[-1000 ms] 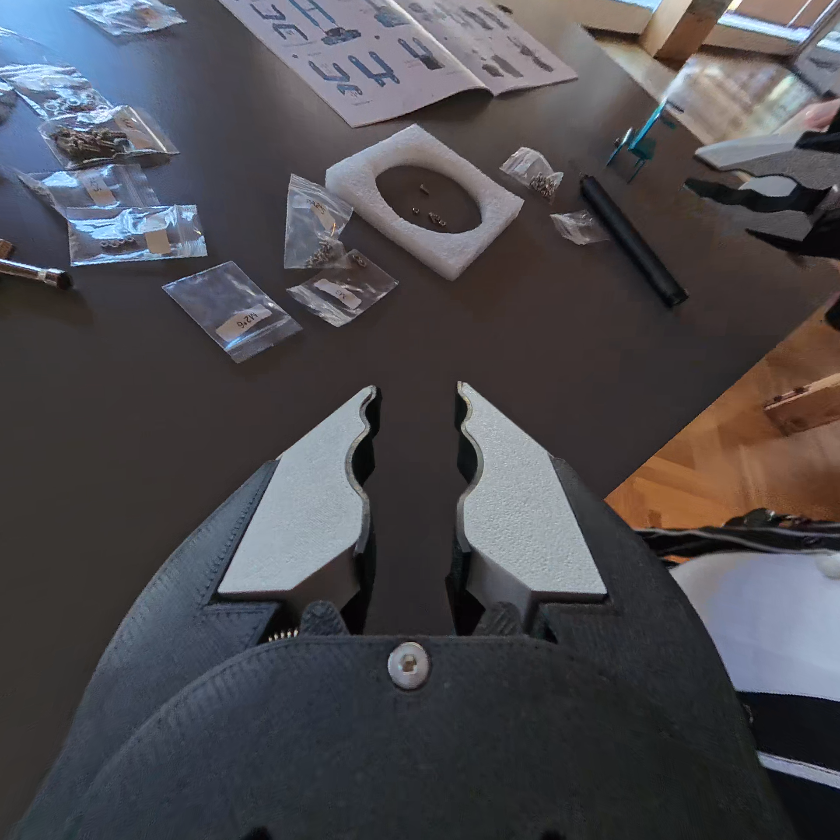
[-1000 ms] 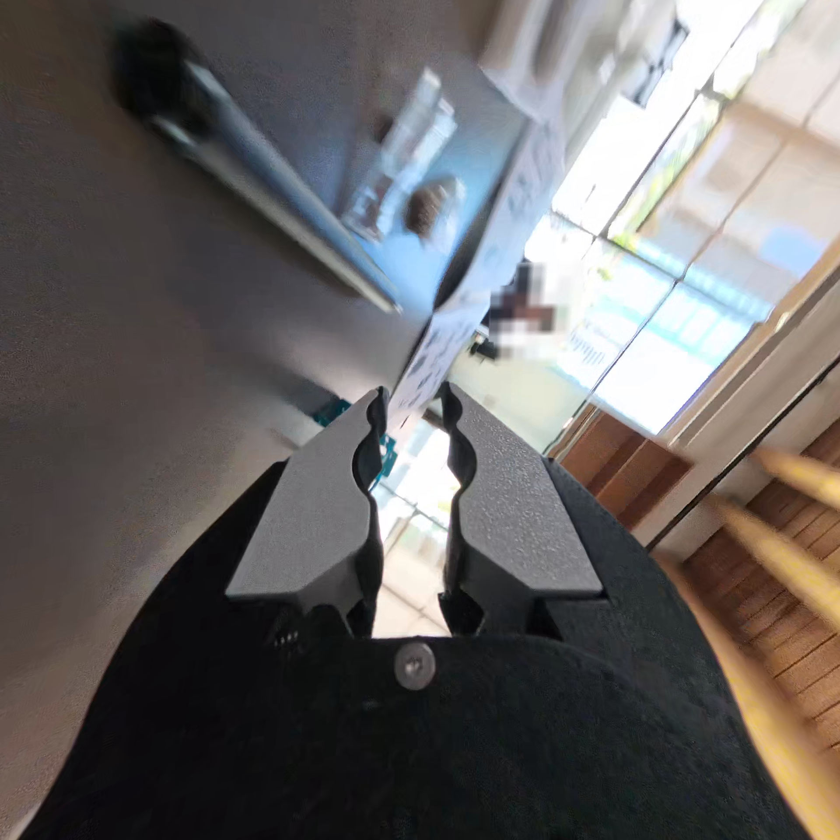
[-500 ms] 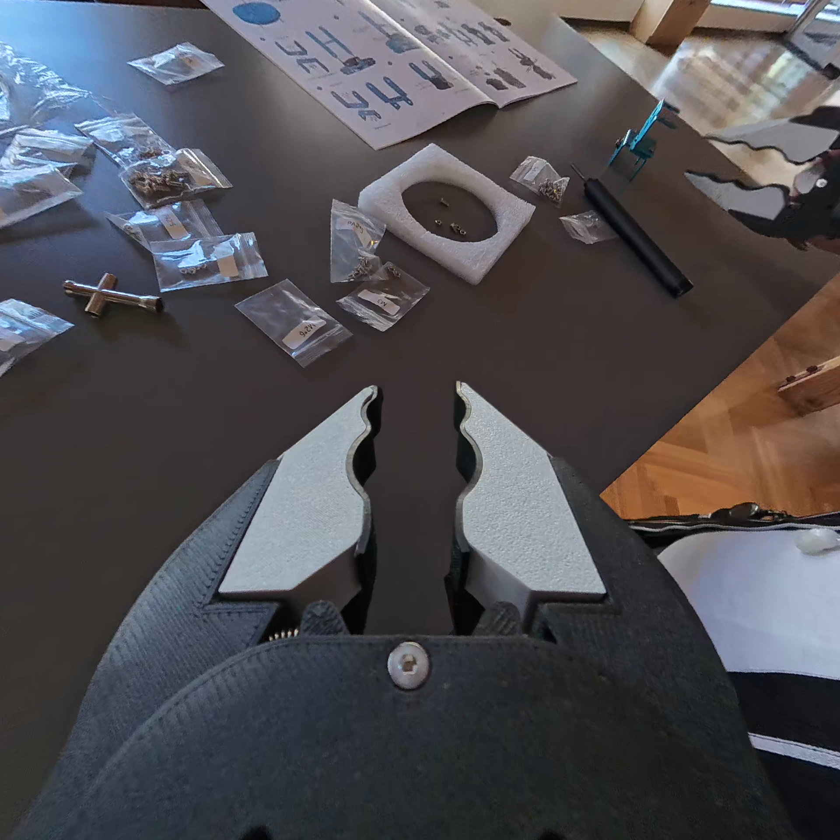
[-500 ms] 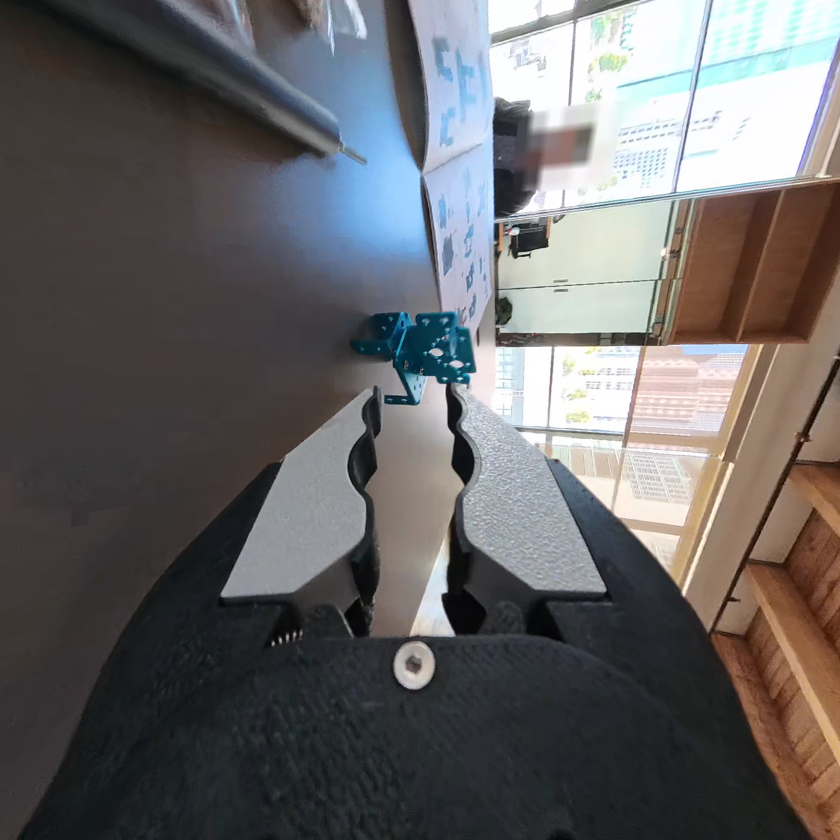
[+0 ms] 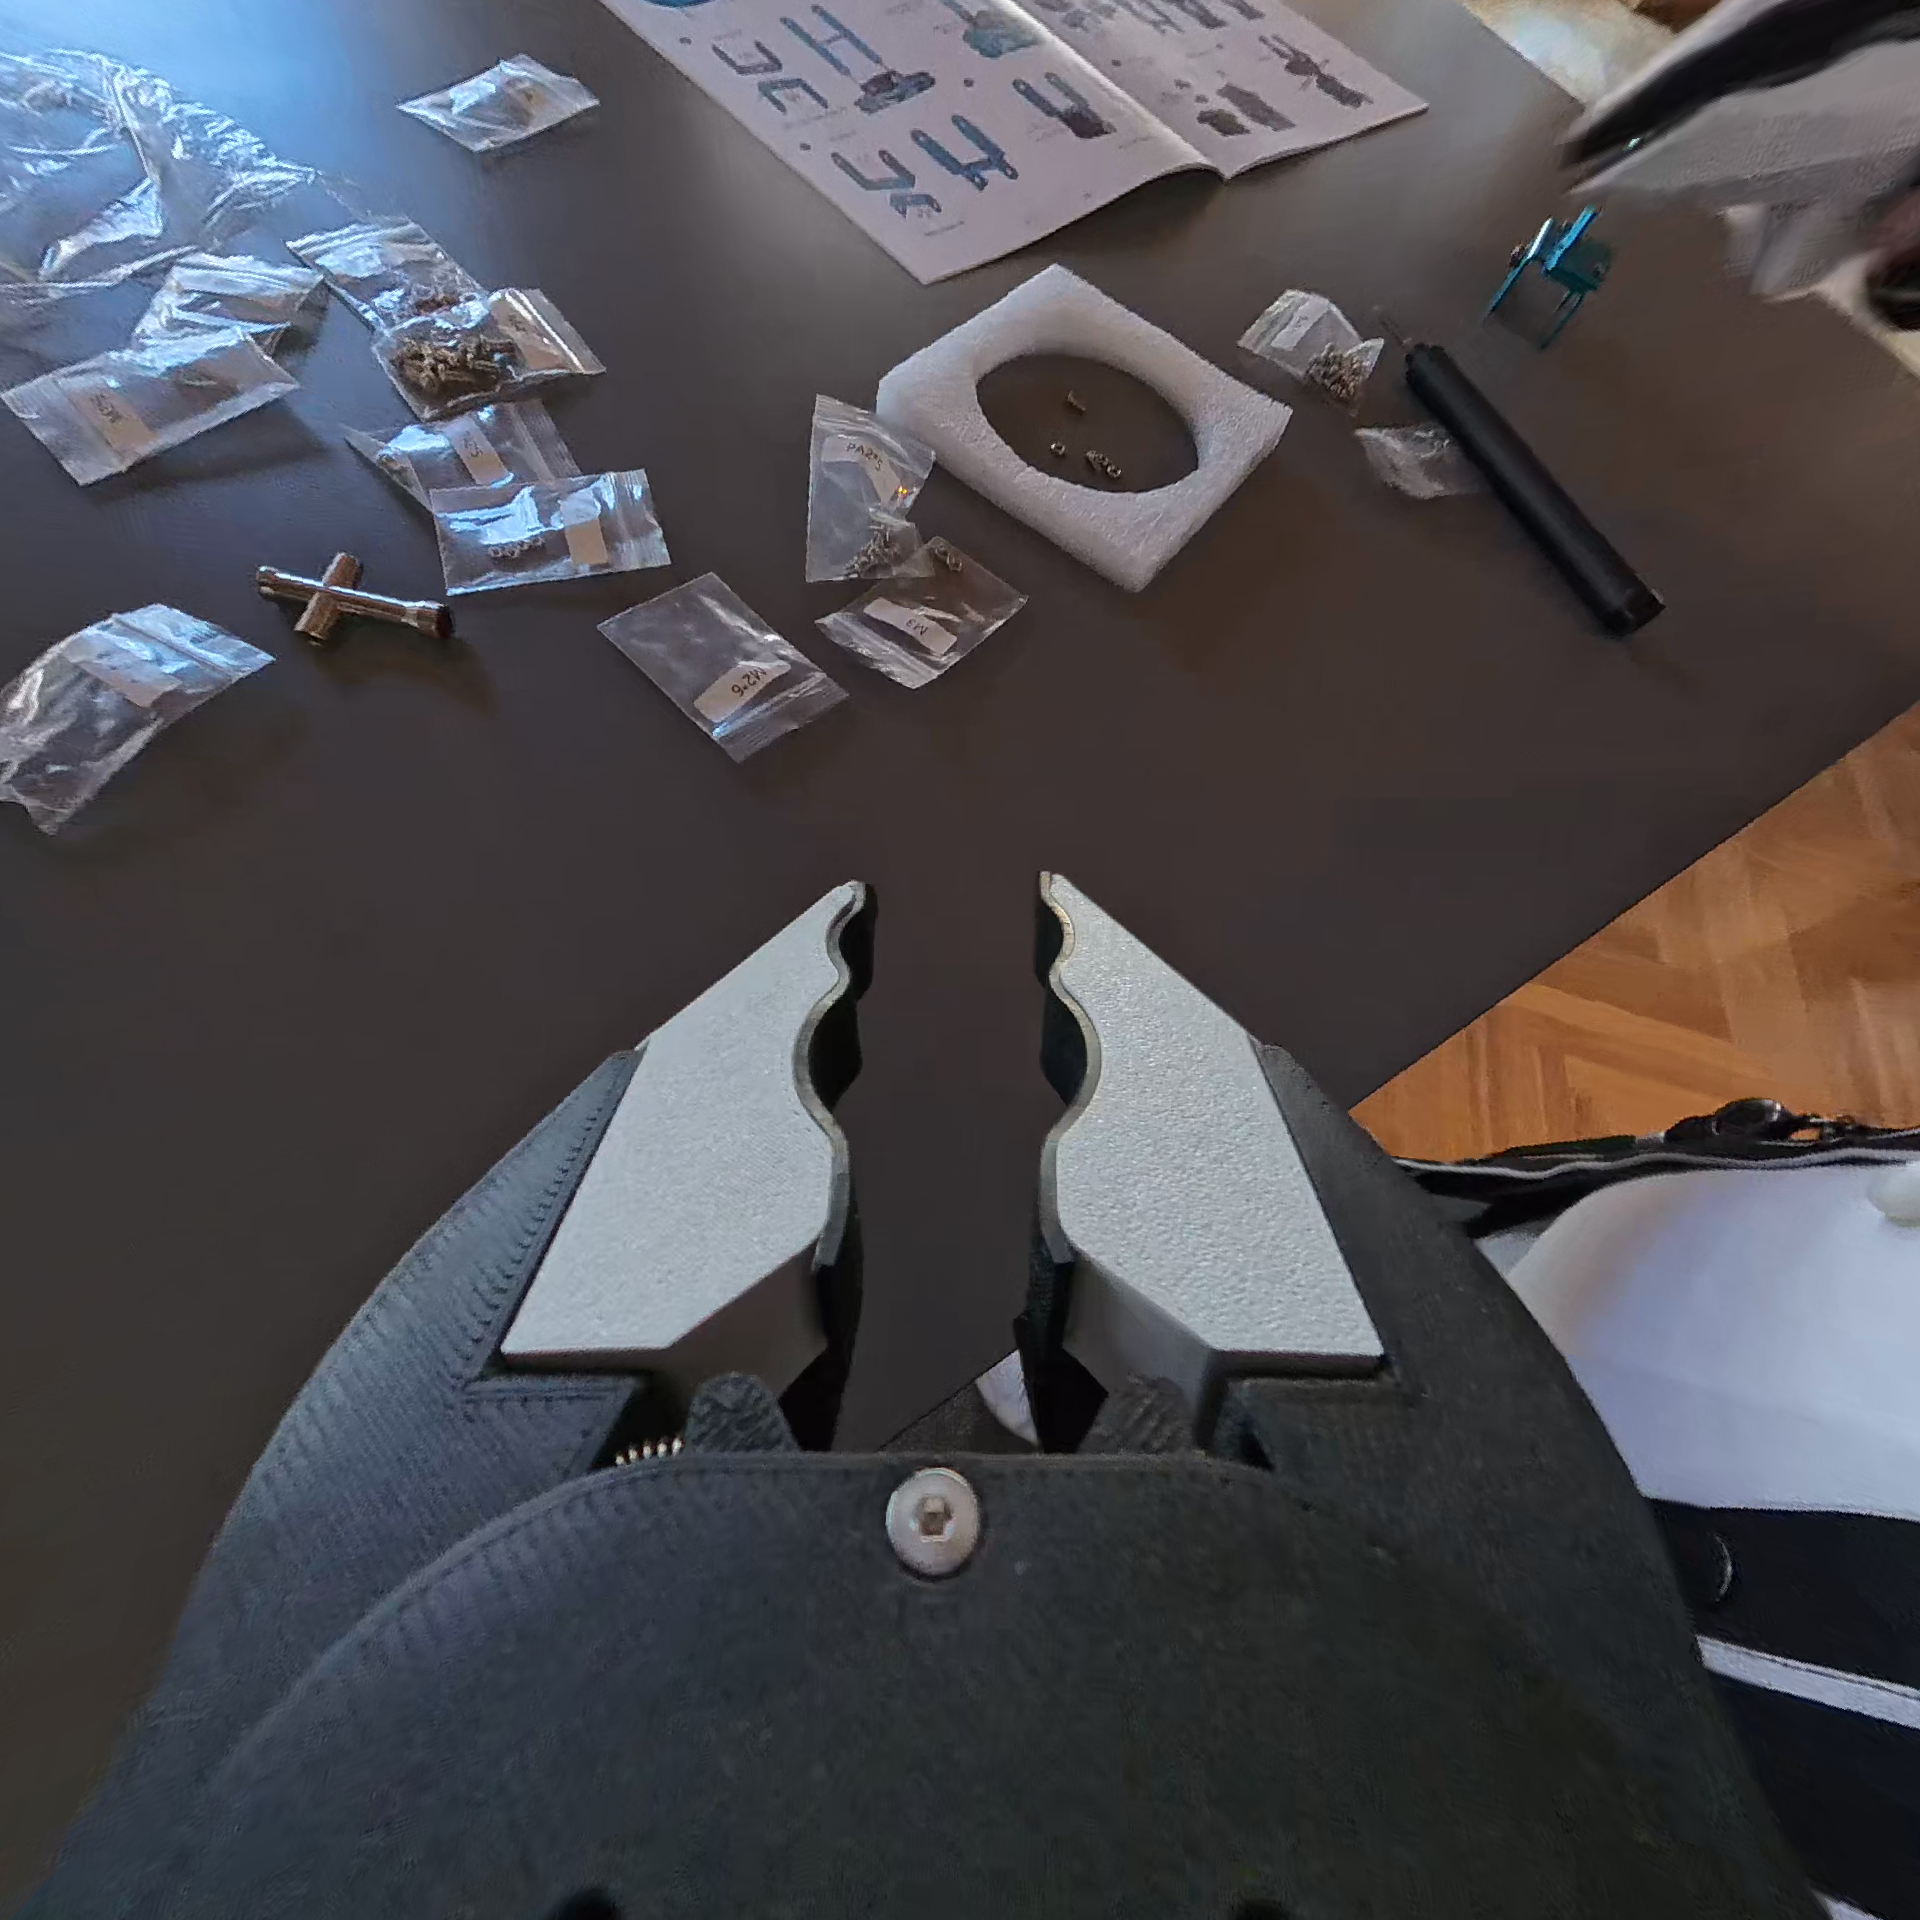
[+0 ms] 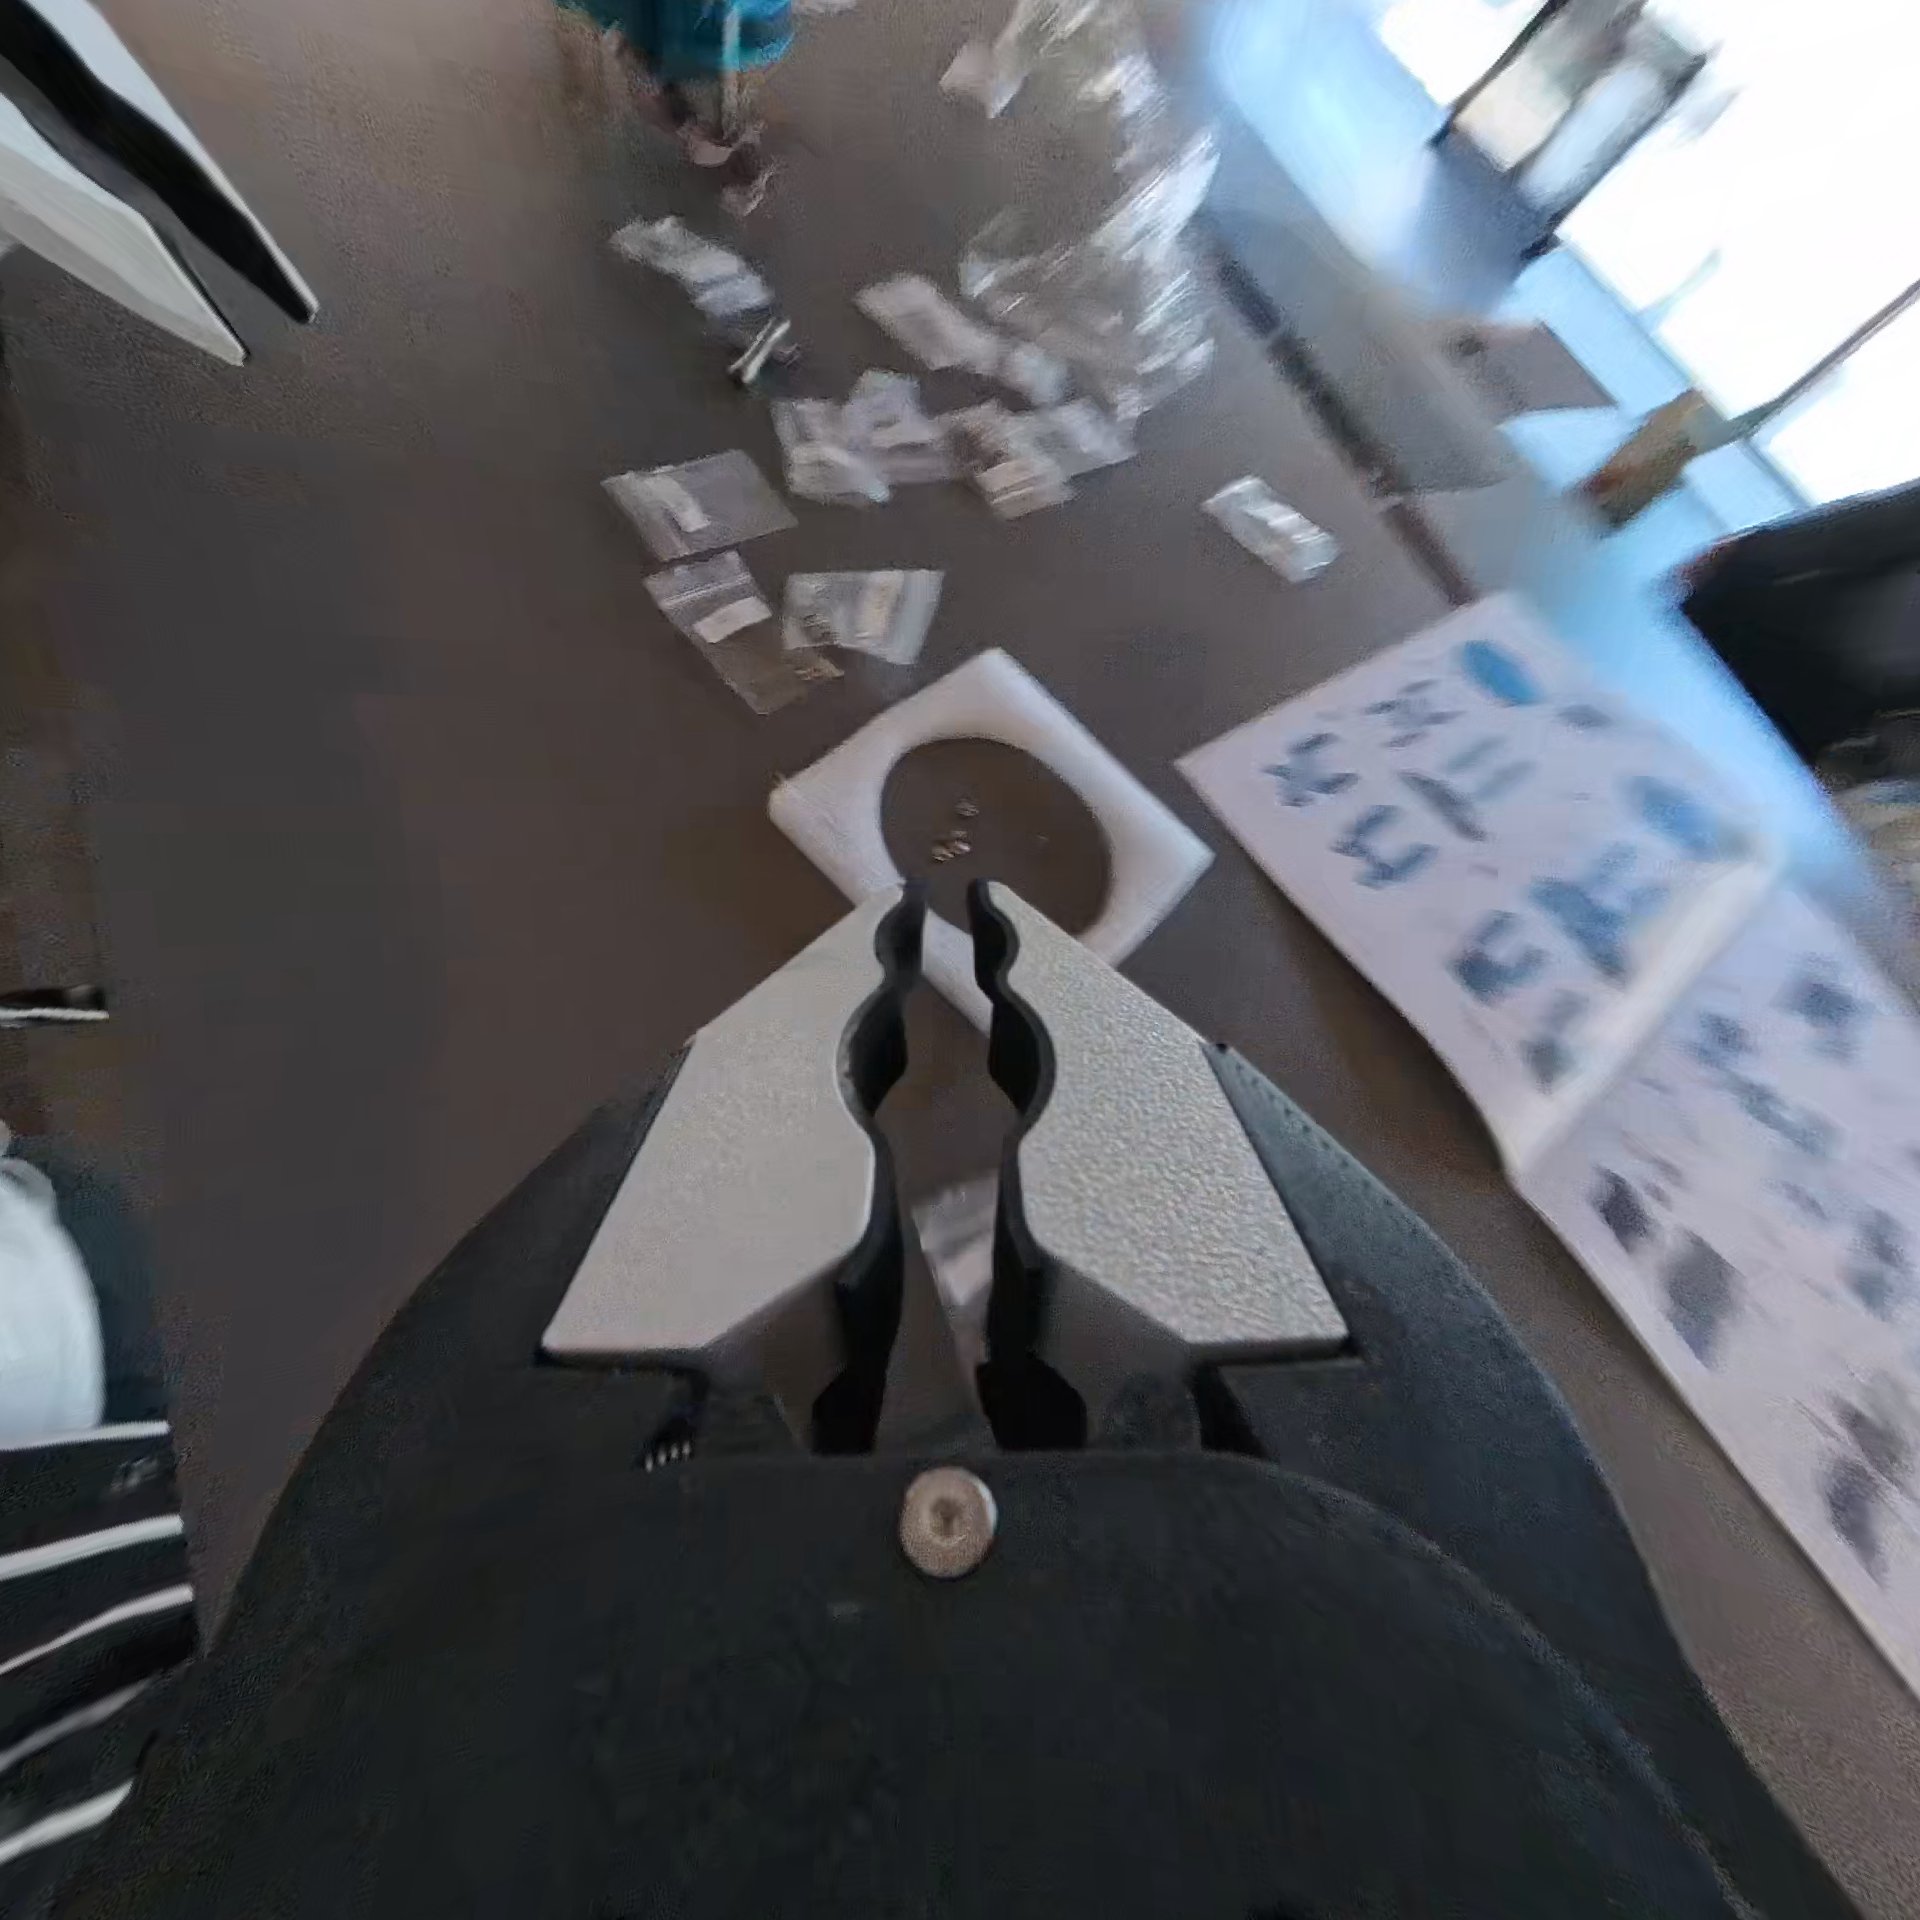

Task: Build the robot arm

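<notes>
Hovering both over dark counter [image 5: 1143, 748], holding nothing: left gripper [image 5: 954, 899] released above bare patch, right gripper [image 6: 943, 902] nearly clenched above foam frame [image 6: 831, 821] corralling our loose screws [image 6: 954, 844]

Matt dark bench [image 5: 312, 987]; glossy clear plastic bags [image 5: 722, 665]; white foam frame [image 5: 1081, 416]; shiny metal cross wrench [image 5: 348, 603]; grainy grey fingers [image 5: 707, 1143].
</notes>
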